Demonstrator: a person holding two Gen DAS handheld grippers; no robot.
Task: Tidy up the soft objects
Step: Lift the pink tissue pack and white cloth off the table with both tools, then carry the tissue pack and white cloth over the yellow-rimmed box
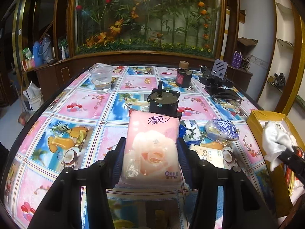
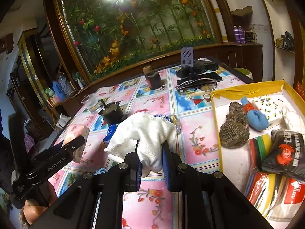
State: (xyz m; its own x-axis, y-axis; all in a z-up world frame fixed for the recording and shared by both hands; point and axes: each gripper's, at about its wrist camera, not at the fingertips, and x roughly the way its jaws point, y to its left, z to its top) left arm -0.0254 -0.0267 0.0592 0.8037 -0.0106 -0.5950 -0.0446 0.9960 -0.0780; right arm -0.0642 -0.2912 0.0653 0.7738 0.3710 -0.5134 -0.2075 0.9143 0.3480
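Left gripper [image 1: 150, 152] pinched one pink tissue pack [image 1: 152, 145] above the table [image 1: 80, 105], left of the yellow box [image 2: 247, 89]. Right gripper [image 2: 152, 152] pinched one white cloth [image 2: 144, 129] beside that box. Only the right view showed the box's blue roll [image 2: 255, 116] and black packet [image 2: 286, 152].

Left gripper [image 1: 150, 145] fills the bottom centre of its own view, jaws part-open and clamped on a pink tissue pack [image 1: 152, 145]. Right gripper [image 2: 151, 152], bottom centre of its view, has its jaws pinched nearly together on a white cloth [image 2: 144, 131].
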